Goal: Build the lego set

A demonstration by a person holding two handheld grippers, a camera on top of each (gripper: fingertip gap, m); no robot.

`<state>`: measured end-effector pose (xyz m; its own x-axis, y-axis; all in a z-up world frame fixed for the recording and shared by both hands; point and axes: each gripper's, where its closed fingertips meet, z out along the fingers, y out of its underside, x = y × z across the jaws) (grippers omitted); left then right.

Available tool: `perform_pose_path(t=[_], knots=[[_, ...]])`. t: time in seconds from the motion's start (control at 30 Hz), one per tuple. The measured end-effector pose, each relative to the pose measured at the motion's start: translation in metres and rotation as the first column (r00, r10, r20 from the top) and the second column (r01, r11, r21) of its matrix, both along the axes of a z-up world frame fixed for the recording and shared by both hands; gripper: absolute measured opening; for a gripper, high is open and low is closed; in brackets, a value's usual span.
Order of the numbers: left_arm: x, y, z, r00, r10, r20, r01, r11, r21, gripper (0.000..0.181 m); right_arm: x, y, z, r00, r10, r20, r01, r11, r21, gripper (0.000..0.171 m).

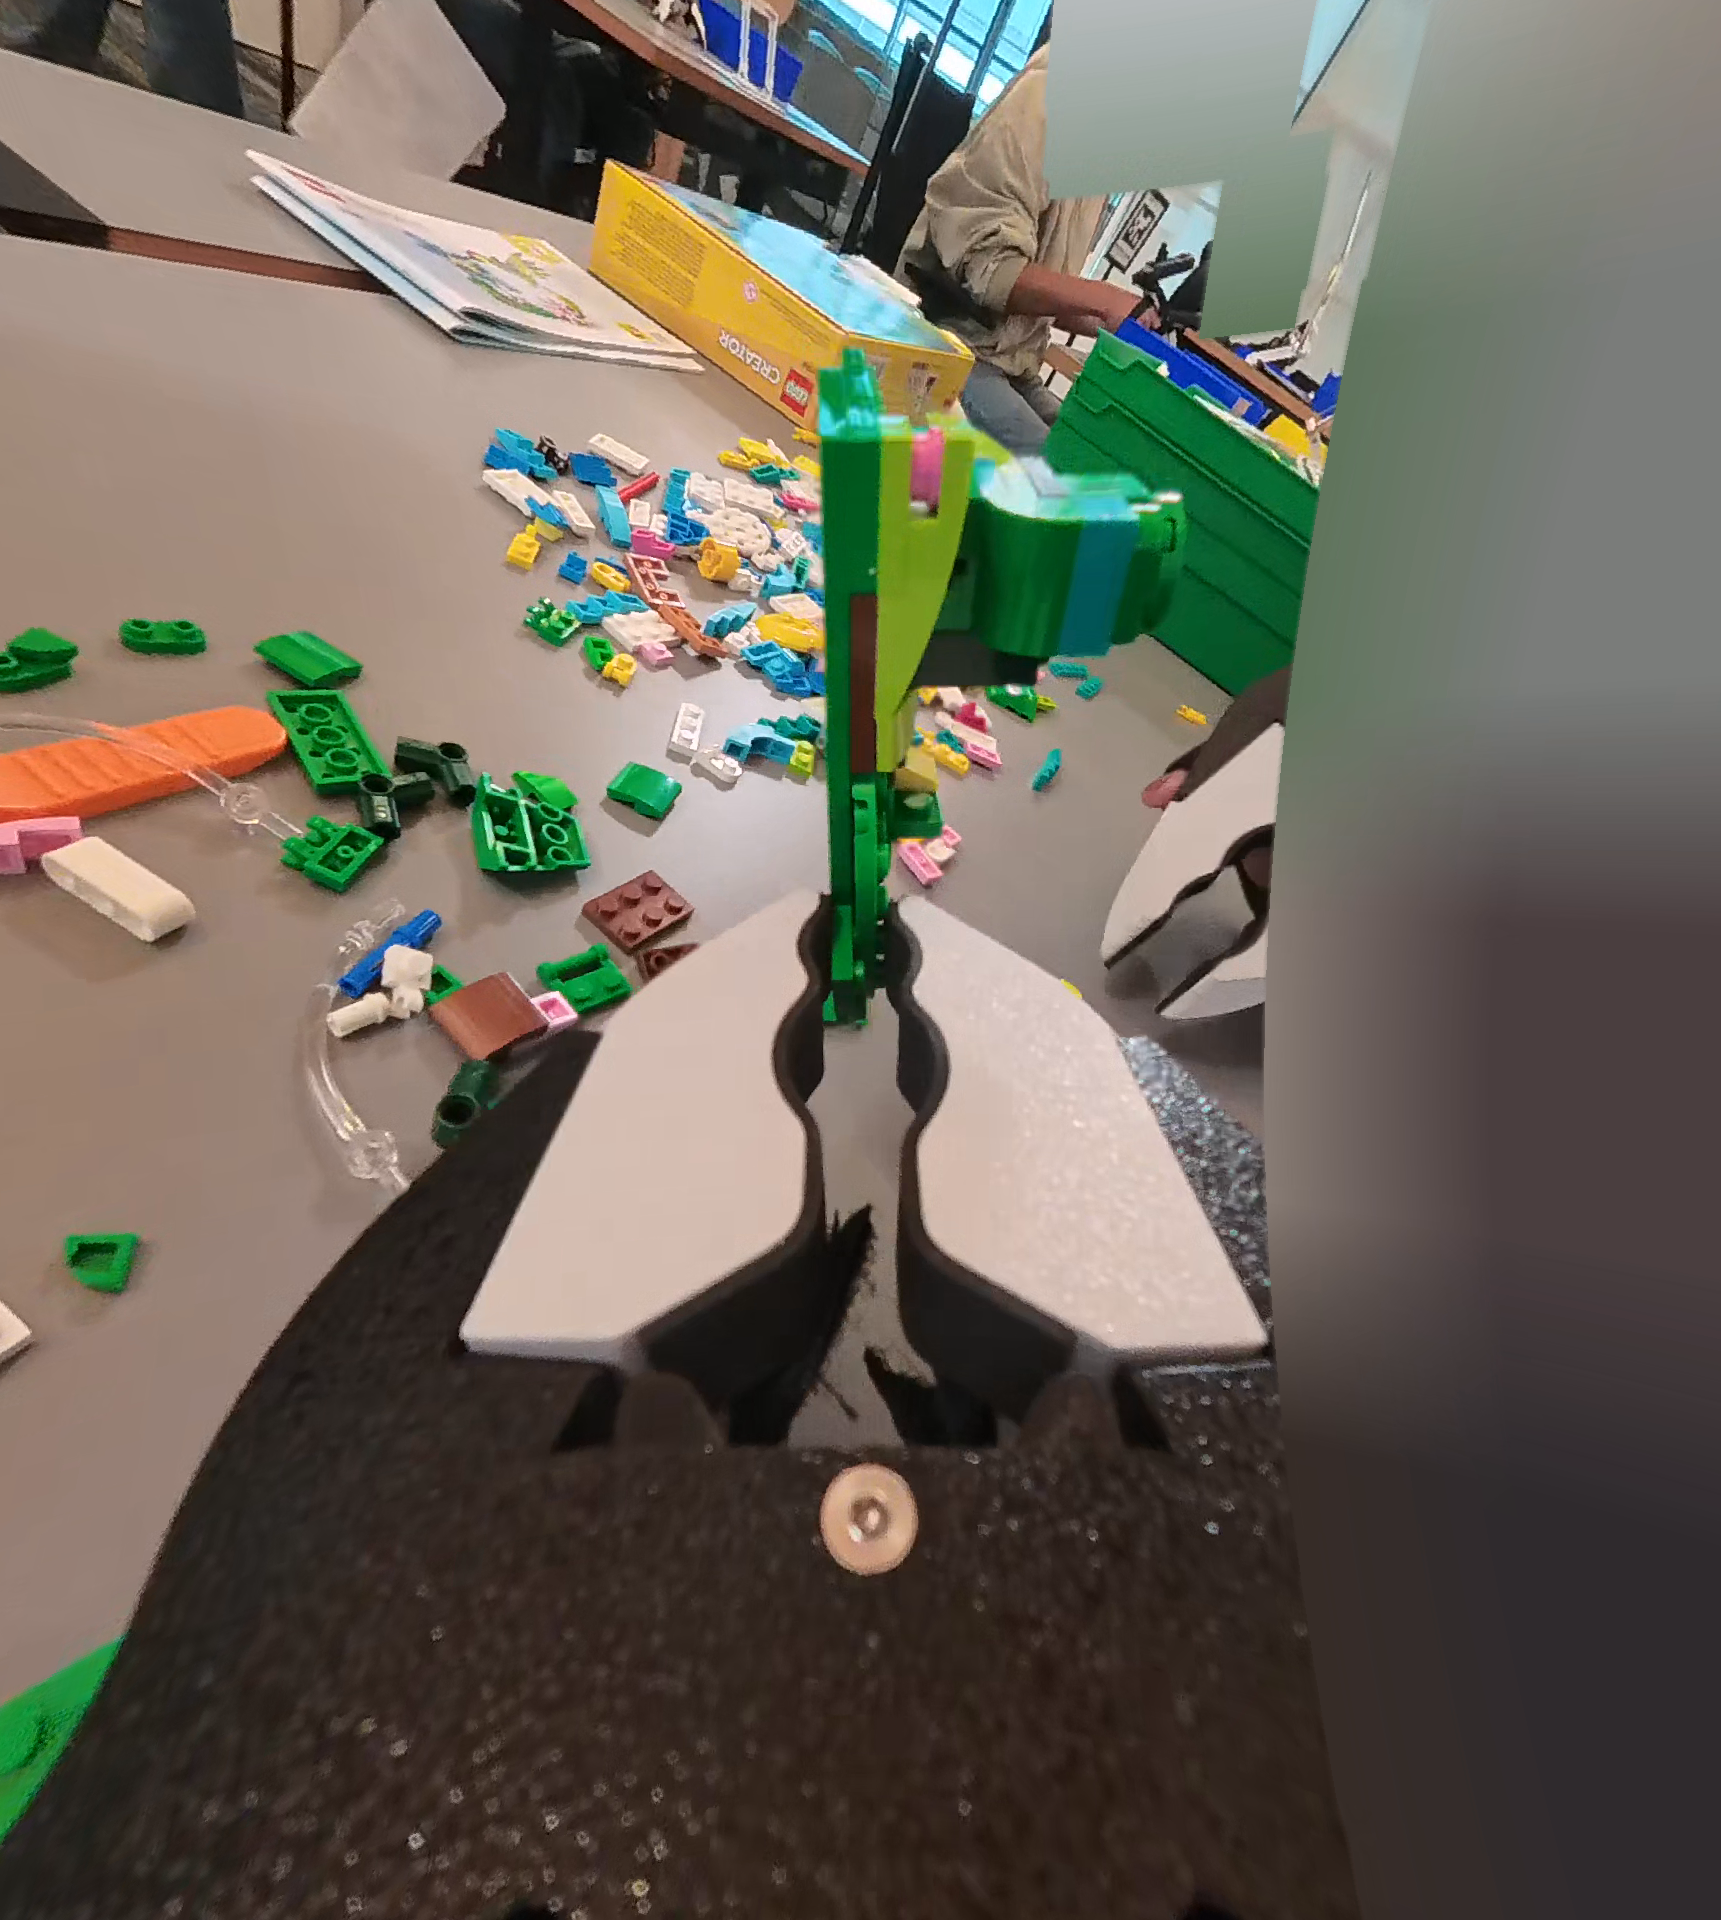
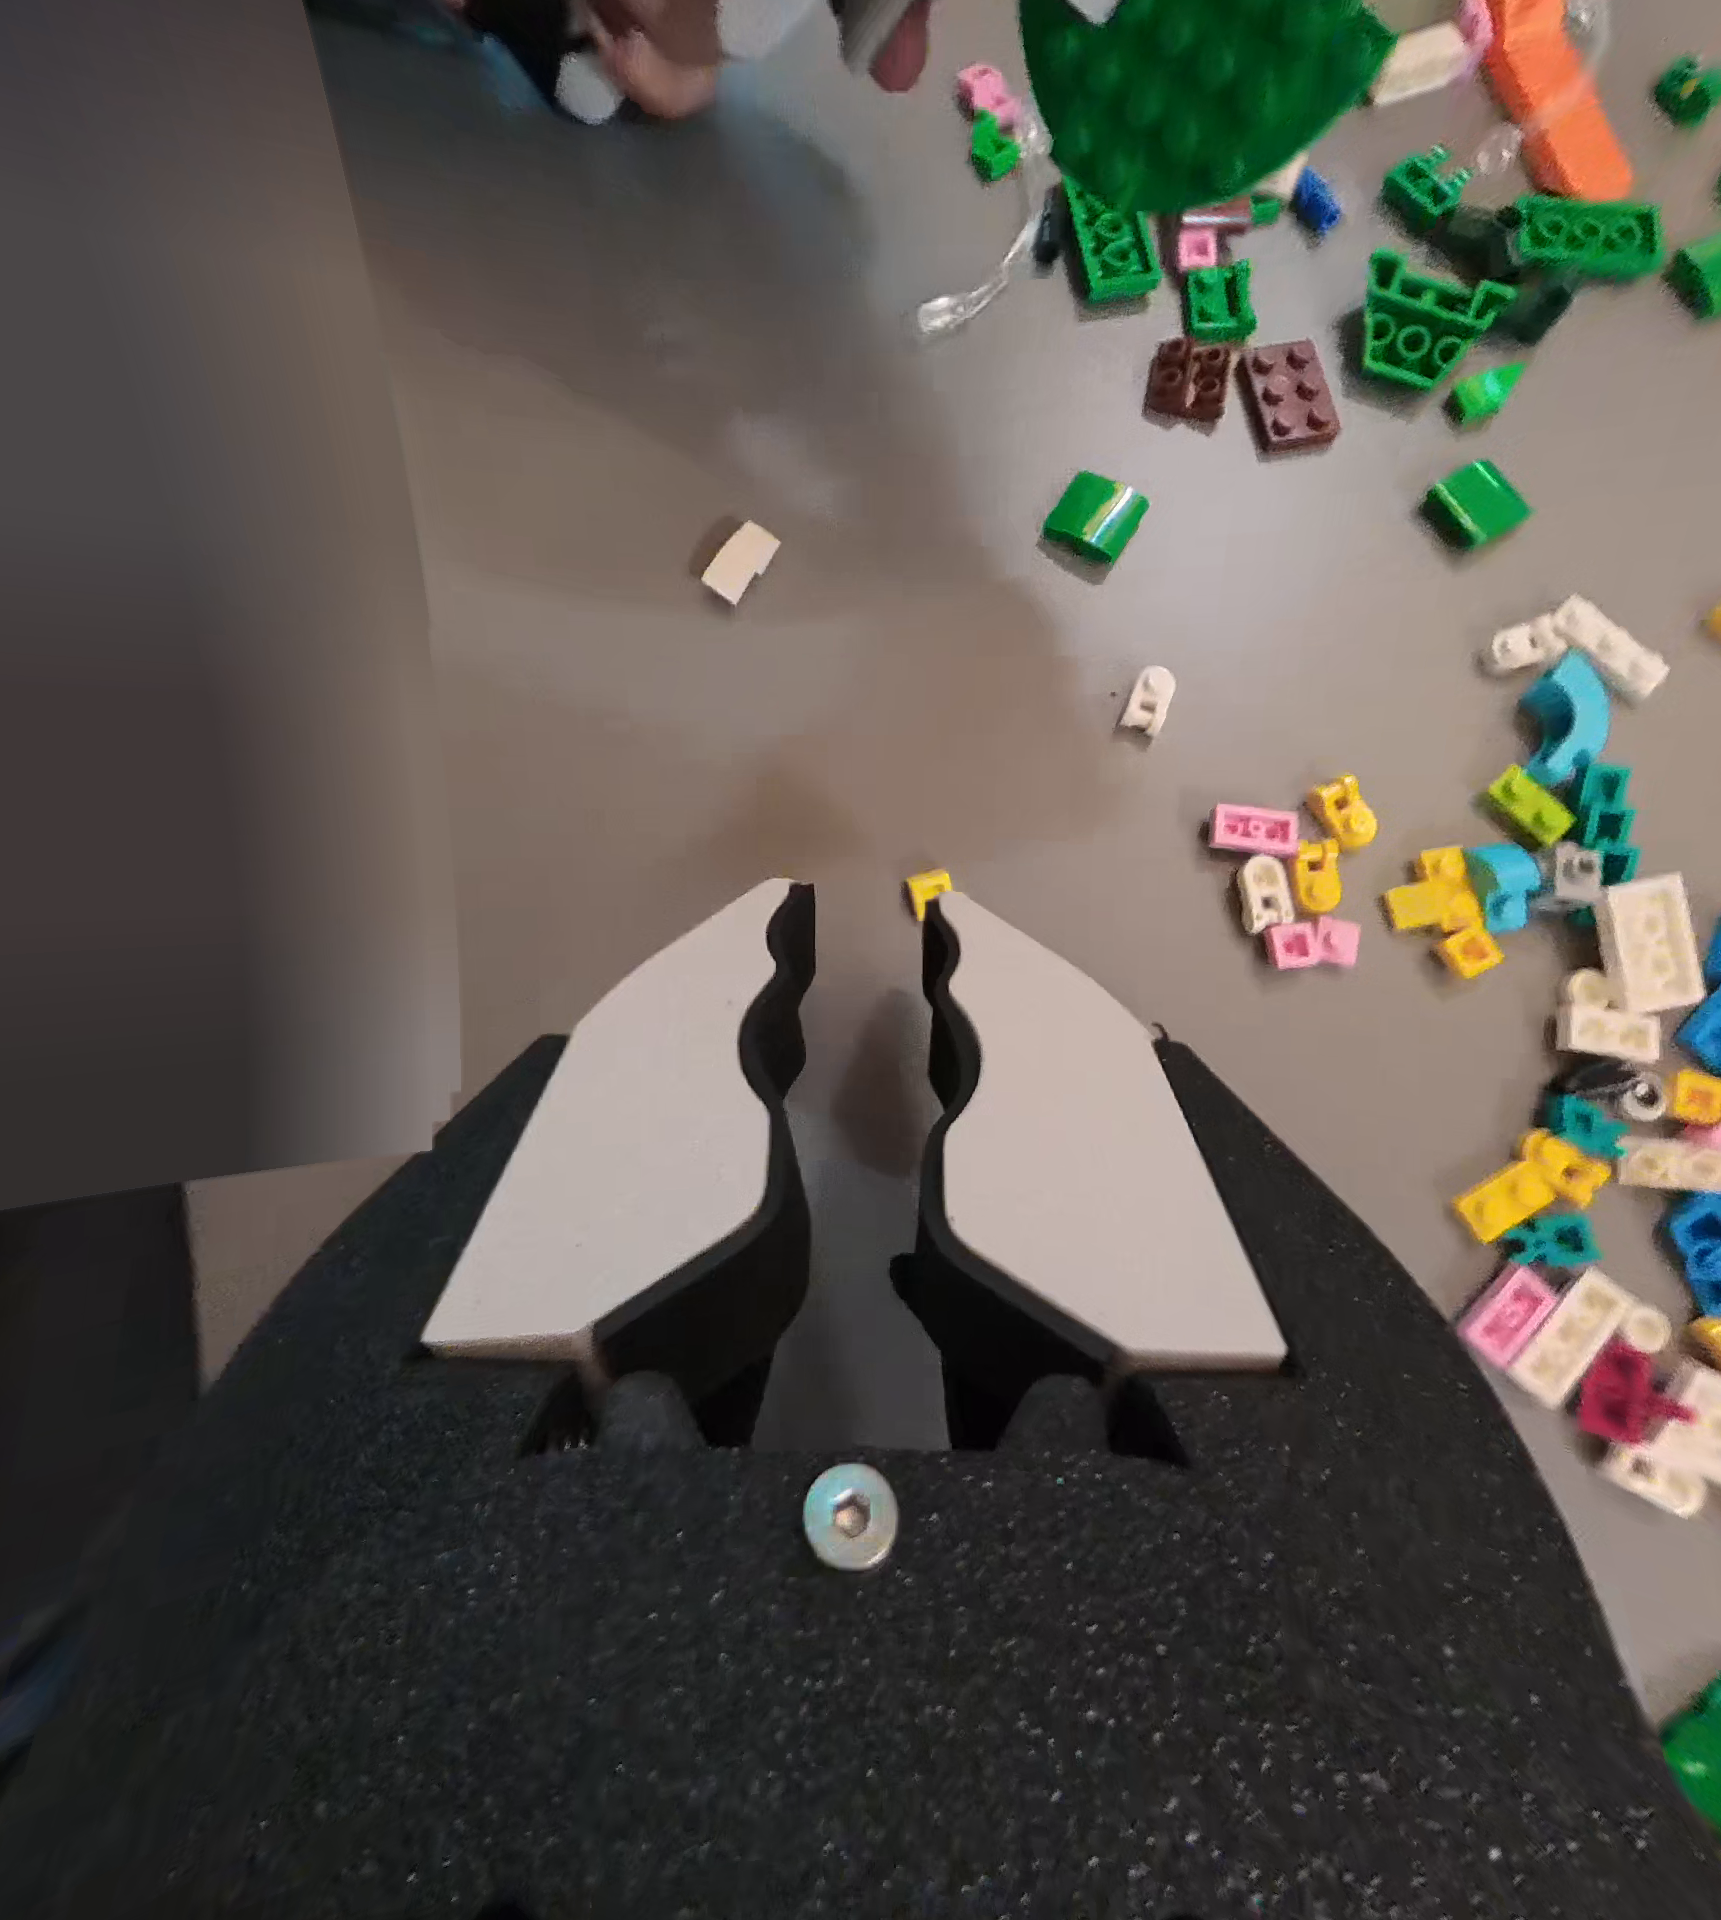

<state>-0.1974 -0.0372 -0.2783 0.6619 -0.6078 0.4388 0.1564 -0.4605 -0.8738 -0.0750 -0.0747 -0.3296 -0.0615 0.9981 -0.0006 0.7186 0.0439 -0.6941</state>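
Observation:
My left gripper [image 1: 858, 940] is shut on the thin lower end of a tall green lego assembly [image 1: 892, 582]. It holds the assembly upright above the grey table [image 1: 212, 468]. The assembly has lime and pink parts and a side piece with a blue band. My right gripper [image 2: 866, 896] is open and empty, low over the table. A small yellow piece [image 2: 927, 891] sits right at its right fingertip; I cannot tell if they touch. The right gripper also shows in the left wrist view [image 1: 1147, 977], to the right of the assembly.
Loose bricks lie in a pile [image 1: 710, 561], which also shows at the right of the right wrist view [image 2: 1666, 1039]. An orange brick separator [image 1: 87, 769], green pieces and a brown plate [image 1: 638, 909] lie left. A round green plate [image 2: 1199, 94], a yellow box [image 1: 773, 301], a booklet [image 1: 482, 260] and a green bin [image 1: 1188, 520] are around. Some 15 cm of space lies between my two pairs of fingers. The right gripper is farther from the brown plate [image 1: 638, 909], some 15 cm, than the left, some 8 cm. Seen from the right wrist view [image 2: 1291, 405] as well.

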Motion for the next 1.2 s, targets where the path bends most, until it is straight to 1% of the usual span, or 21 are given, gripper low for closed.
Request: perform_pose_path(t=[0.1, 0.27, 0.4, 0.47, 0.5, 0.57, 0.63, 0.7, 0.73, 0.77, 0.8, 0.87, 0.93, 1.0, 1.03, 1.1, 1.13, 1.2], knots=[[0.003, -0.001, -0.003, 1.000, -0.016, -0.021, 0.016, 1.000, -0.009, 0.008, -0.002, 0.004, -0.006, 0.995, 0.073, 0.062, -0.077, 0.995, 0.059, 0.020], [0.005, -0.001, -0.007, 0.999, -0.024, -0.044, 0.023, 0.999, -0.025, 0.008, -0.004, 0.009, -0.013, 0.968, 0.168, 0.188, -0.186, 0.979, 0.082, 0.017], [0.005, -0.001, -0.008, 0.998, -0.027, -0.050, 0.026, 0.999, -0.036, 0.008, -0.008, 0.010, -0.013, 0.950, 0.205, 0.238, -0.230, 0.969, 0.085, 0.014], [0.005, -0.001, -0.009, 0.998, -0.029, -0.056, 0.027, 0.999, -0.036, 0.008, -0.007, 0.009, -0.014, 0.942, 0.216, 0.257, -0.242, 0.967, 0.074, 0.007], [0.005, -0.001, -0.009, 0.998, -0.028, -0.060, 0.026, 0.999, -0.036, 0.008, -0.008, 0.010, -0.014, 0.944, 0.216, 0.251, -0.242, 0.967, 0.076, 0.007], [0.006, -0.002, -0.009, 0.998, -0.028, -0.065, 0.026, 0.999, -0.032, 0.008, -0.014, 0.008, -0.006, 0.960, 0.223, 0.168, -0.237, 0.969, 0.068, 0.007], [0.006, -0.002, -0.009, 0.997, -0.034, -0.063, 0.032, 0.999, -0.033, 0.008, -0.027, 0.000, 0.016, 0.968, 0.246, -0.042, -0.245, 0.969, 0.011, 0.007], [0.008, -0.004, -0.008, 0.997, -0.056, -0.048, 0.054, 0.998, -0.032, 0.008, -0.034, -0.003, 0.041, 0.933, 0.238, -0.269, -0.262, 0.964, -0.055, 0.007], [0.009, -0.005, -0.007, 0.997, -0.063, -0.037, 0.062, 0.998, -0.033, 0.008, -0.036, -0.002, 0.050, 0.908, 0.227, -0.352, -0.267, 0.961, -0.071, 0.007], [0.009, -0.005, -0.007, 0.998, -0.064, -0.029, 0.063, 0.997, -0.035, 0.008, -0.036, 0.000, 0.052, 0.894, 0.215, -0.394, -0.266, 0.961, -0.079, 0.007], [0.009, -0.005, -0.007, 0.998, -0.066, -0.023, 0.065, 0.997, -0.039, 0.008, -0.035, 0.002, 0.048, 0.897, 0.211, -0.389, -0.264, 0.961, -0.087, 0.007], [0.009, -0.005, -0.007, 0.997, -0.073, -0.017, 0.072, 0.997, -0.041, 0.008, -0.034, 0.004, 0.029, 0.923, 0.224, -0.312, -0.261, 0.962, -0.083, 0.007], [0.010, -0.006, -0.007, 0.997, -0.076, -0.016, 0.075, 0.996, -0.042, 0.008, -0.035, 0.004, 0.014, 0.939, 0.251, -0.234, -0.268, 0.963, -0.043, 0.007], [0.010, -0.006, -0.007, 0.997, -0.078, -0.017, 0.078, 0.996, -0.044, 0.008, -0.039, 0.005, 0.011, 0.942, 0.265, -0.206, -0.271, 0.962, -0.002, 0.007], [0.010, -0.006, -0.007, 0.997, -0.079, -0.017, 0.078, 0.996, -0.045, 0.008, -0.043, 0.005, 0.014, 0.938, 0.264, -0.224, -0.269, 0.963, 0.009, 0.007], [0.010, -0.006, -0.008, 0.997, -0.081, -0.012, 0.080, 0.996, -0.050, 0.008, -0.050, 0.006, 0.029, 0.917, 0.251, -0.311, -0.259, 0.966, 0.014, 0.007], [0.010, -0.006, -0.008, 0.996, -0.085, -0.003, 0.084, 0.995, -0.055, 0.008, -0.055, 0.008, 0.039, 0.894, 0.241, -0.378, -0.251, 0.968, 0.024, 0.007], [0.012, -0.007, -0.008, 0.995, -0.095, 0.027, 0.097, 0.992, -0.076, 0.008, -0.063, 0.010, 0.064, 0.810, 0.219, -0.545, -0.233, 0.972, 0.044, 0.007]])
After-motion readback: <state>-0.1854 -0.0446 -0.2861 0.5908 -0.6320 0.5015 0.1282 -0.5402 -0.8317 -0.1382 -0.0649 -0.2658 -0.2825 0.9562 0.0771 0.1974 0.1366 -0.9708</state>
